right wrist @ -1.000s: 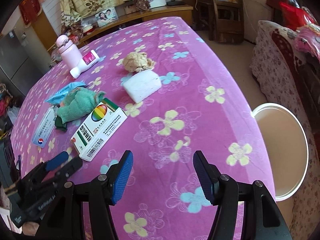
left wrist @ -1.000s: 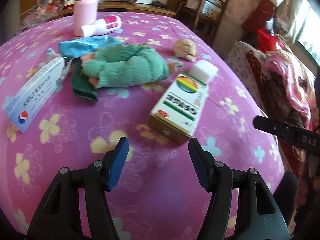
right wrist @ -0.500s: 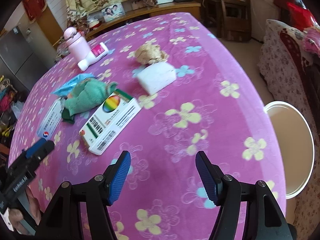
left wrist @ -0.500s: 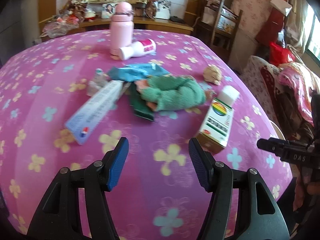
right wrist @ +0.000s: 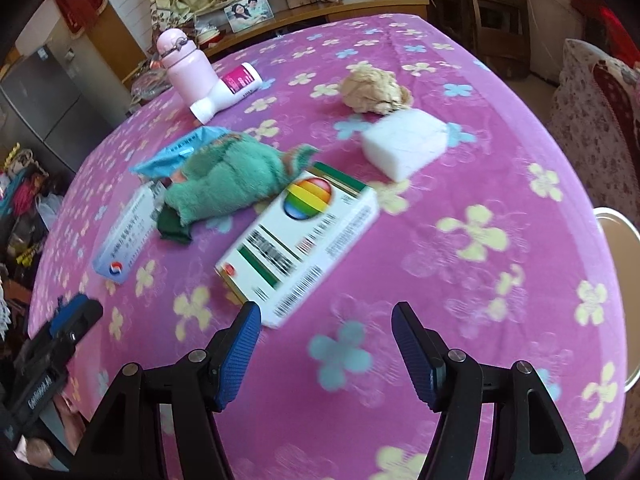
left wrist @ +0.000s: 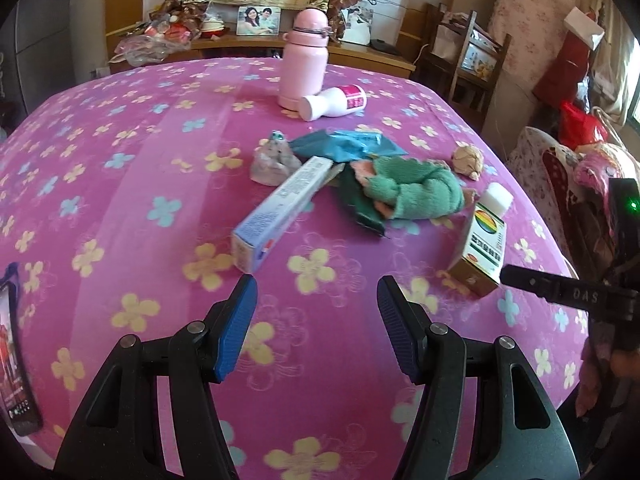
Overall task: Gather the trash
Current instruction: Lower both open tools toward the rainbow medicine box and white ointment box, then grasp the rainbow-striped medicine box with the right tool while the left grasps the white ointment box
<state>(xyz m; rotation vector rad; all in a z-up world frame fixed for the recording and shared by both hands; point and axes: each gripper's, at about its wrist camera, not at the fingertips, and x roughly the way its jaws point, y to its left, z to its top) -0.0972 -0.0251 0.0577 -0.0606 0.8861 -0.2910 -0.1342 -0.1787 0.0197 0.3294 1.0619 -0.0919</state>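
both the left gripper point(left wrist: 316, 312) and right gripper point(right wrist: 326, 340) hung released, apparently approaching the rainbow-printed white cardboard box point(right wrist: 298, 240), which next needed straddling.

A: The tablecloth point(right wrist: 500, 160): fleecy cloth, matt?
B: Yes. The green towel point(right wrist: 224, 180) is looped terry, the rainbow-logo box point(right wrist: 296, 244) smooth printed cardboard.
A: And the crumpled tissue point(right wrist: 374, 88)?
B: Soft, wrinkled paper. The pink flask point(left wrist: 303, 62) looks glossy.
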